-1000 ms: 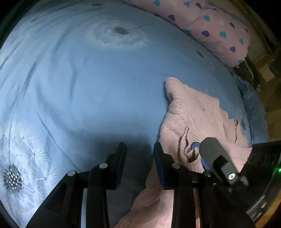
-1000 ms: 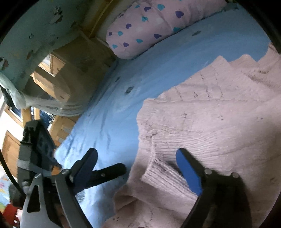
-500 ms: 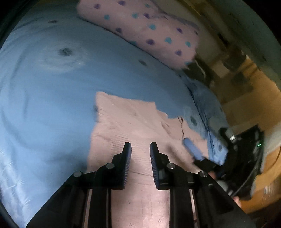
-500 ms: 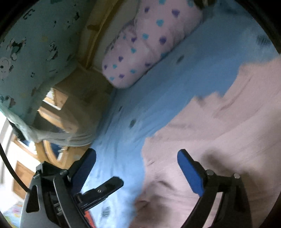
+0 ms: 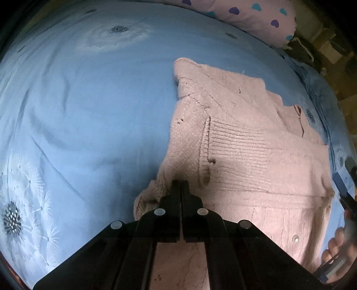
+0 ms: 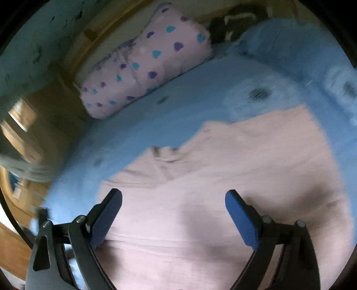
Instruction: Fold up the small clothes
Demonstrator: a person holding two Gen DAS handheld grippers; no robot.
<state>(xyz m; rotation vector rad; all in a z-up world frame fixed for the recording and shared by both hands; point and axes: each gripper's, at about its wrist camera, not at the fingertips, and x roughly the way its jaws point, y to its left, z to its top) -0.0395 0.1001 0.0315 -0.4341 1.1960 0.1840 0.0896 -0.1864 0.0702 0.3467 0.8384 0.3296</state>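
Note:
A pink knitted sweater point(image 5: 245, 151) lies spread on a blue bed sheet point(image 5: 89, 100). My left gripper point(image 5: 180, 185) is shut on the sweater's near left edge, where the knit bunches around the fingertips. In the right wrist view the sweater point(image 6: 223, 178) fills the lower half, blurred by motion. My right gripper point(image 6: 174, 200) is open wide above it, its blue pads apart and empty. The right gripper's blue finger and the hand holding it show at the far right edge of the left wrist view point(image 5: 343, 196).
A pink pillow with blue and purple hearts point(image 6: 145, 67) lies at the head of the bed, also in the left wrist view point(image 5: 256, 15). Wooden furniture point(image 6: 20, 125) stands beyond the bed's edge. The sheet carries dandelion prints point(image 5: 13, 218).
My left gripper has closed on the sweater's left edge. My right gripper has stayed open and swung over the sweater, with the view blurred.

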